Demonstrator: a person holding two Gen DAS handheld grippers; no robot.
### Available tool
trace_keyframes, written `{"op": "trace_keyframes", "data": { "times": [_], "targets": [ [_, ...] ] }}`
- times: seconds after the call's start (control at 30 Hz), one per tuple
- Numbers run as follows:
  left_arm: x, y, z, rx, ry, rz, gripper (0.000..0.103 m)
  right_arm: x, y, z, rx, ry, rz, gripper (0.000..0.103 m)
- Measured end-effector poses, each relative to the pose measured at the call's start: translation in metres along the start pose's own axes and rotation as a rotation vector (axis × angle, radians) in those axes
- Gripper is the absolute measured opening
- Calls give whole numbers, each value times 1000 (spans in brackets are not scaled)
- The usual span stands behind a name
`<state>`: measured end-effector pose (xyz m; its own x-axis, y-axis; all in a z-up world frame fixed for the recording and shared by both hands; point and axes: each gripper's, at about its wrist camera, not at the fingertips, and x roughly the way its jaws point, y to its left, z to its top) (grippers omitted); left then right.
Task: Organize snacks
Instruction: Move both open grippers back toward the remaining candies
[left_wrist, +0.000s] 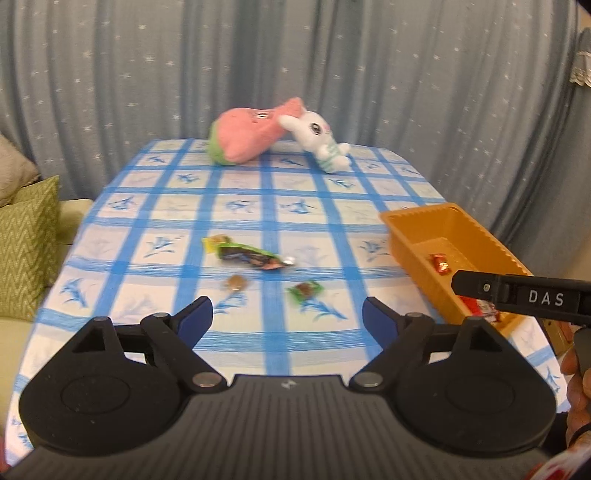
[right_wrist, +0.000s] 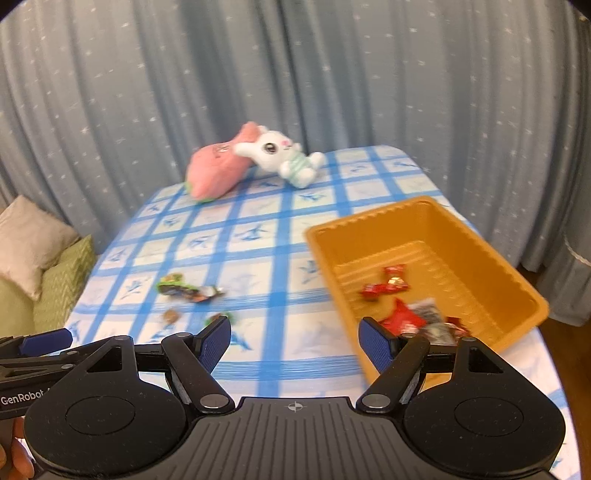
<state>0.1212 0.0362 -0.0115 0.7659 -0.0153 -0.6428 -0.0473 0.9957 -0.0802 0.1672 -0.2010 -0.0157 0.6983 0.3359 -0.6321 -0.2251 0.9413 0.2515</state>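
Note:
An orange tray (left_wrist: 406, 236) (right_wrist: 491, 243) stands at the right of the checked table and holds several red wrapped snacks (right_wrist: 391, 282) and a grey packet (right_wrist: 430, 317). On the cloth lie a long green-and-dark snack bar (left_wrist: 249, 255) (right_wrist: 188, 290), a small brown candy (left_wrist: 236, 282) (right_wrist: 170, 316) and a green-wrapped candy (left_wrist: 304, 291) (right_wrist: 221, 316). My left gripper (left_wrist: 288, 317) is open and empty, above the near cloth just in front of the candies. My right gripper (right_wrist: 295, 343) is open and empty, at the tray's near left corner.
A pink-and-green plush (left_wrist: 240, 136) (right_wrist: 218, 170) and a white bunny plush (left_wrist: 317, 138) (right_wrist: 284, 155) lie at the table's far end. A sofa with green cushions (left_wrist: 26, 247) is on the left. A star-patterned curtain hangs behind.

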Motion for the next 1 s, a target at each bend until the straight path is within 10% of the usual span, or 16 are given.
{"op": "trace_keyframes", "data": {
  "times": [1.0],
  "targets": [
    [35, 97, -9, -57, 26, 58, 88, 81, 82, -14, -108, 71, 82, 76]
  ]
}}
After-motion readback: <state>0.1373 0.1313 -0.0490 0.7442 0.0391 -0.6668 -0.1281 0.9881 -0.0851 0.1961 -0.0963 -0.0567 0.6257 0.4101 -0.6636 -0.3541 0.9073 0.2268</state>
